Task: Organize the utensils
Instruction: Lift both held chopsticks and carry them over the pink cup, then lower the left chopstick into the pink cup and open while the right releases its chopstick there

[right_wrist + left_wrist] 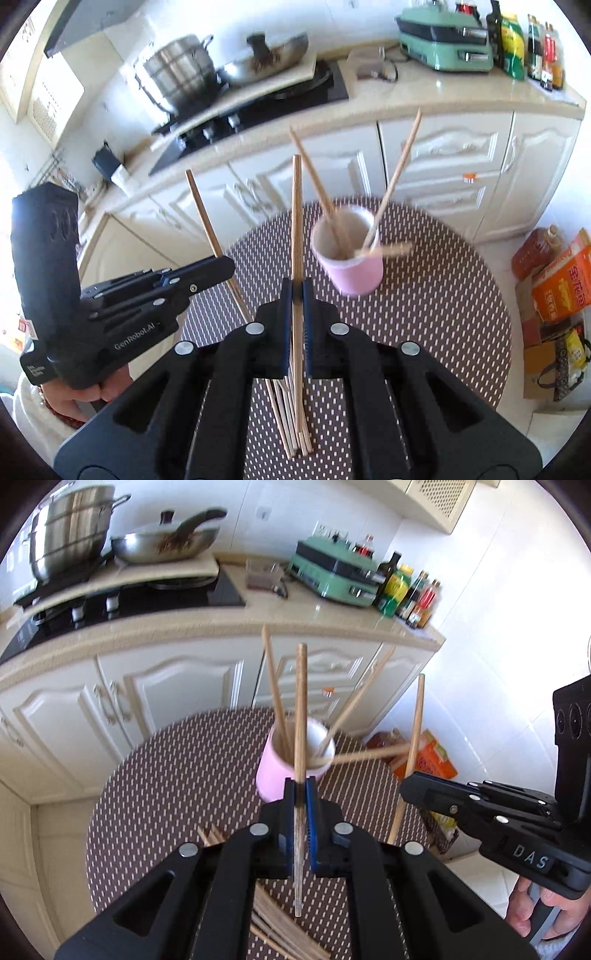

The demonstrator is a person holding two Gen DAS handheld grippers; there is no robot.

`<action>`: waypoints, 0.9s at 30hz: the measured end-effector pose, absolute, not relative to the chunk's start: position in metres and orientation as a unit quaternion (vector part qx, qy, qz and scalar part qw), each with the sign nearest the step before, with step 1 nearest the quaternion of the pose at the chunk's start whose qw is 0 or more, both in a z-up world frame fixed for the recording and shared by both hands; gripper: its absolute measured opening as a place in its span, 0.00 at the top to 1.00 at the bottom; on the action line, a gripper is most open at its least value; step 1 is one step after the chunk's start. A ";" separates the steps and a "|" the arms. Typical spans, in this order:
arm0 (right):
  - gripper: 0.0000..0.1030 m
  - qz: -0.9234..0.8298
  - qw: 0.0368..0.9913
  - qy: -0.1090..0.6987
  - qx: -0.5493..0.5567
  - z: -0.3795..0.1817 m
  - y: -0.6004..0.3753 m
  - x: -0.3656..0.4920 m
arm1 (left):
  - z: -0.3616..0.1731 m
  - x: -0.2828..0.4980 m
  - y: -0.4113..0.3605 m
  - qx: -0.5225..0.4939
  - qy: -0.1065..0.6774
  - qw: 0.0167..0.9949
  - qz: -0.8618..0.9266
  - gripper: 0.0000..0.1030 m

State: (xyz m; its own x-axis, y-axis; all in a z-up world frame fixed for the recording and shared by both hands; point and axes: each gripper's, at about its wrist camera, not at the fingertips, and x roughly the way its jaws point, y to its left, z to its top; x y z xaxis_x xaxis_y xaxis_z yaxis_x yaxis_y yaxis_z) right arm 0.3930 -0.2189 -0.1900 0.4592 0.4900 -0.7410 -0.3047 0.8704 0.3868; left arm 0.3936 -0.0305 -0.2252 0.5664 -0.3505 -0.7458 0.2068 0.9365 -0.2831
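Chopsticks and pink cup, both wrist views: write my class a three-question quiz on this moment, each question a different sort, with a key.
1. True or false: the left gripper is shut on a chopstick.
2. How many chopsticks stand in the pink cup? A one, B three, C six.
3. Fill in: loose chopsticks lie on the dotted ___.

Key: 1 true; 2 B; 3 table. The right gripper holds a chopstick too.

bright daylight, blown-out white walls, motion blur on the background, fisheye curving, dark corners
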 end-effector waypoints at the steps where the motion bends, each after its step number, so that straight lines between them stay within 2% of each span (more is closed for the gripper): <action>1: 0.94 0.234 0.852 0.457 0.103 -0.185 -0.221 0.398 | -0.219 0.399 -0.032 -0.082 0.430 0.885 -0.159 0.94; 12: 0.94 0.223 0.883 0.393 0.131 -0.147 -0.234 0.453 | -0.175 0.464 -0.037 -0.093 0.362 0.915 -0.149 0.94; 27: 0.94 0.203 0.903 0.355 0.131 -0.155 -0.234 0.493 | -0.180 0.503 -0.042 -0.113 0.331 0.929 -0.117 0.94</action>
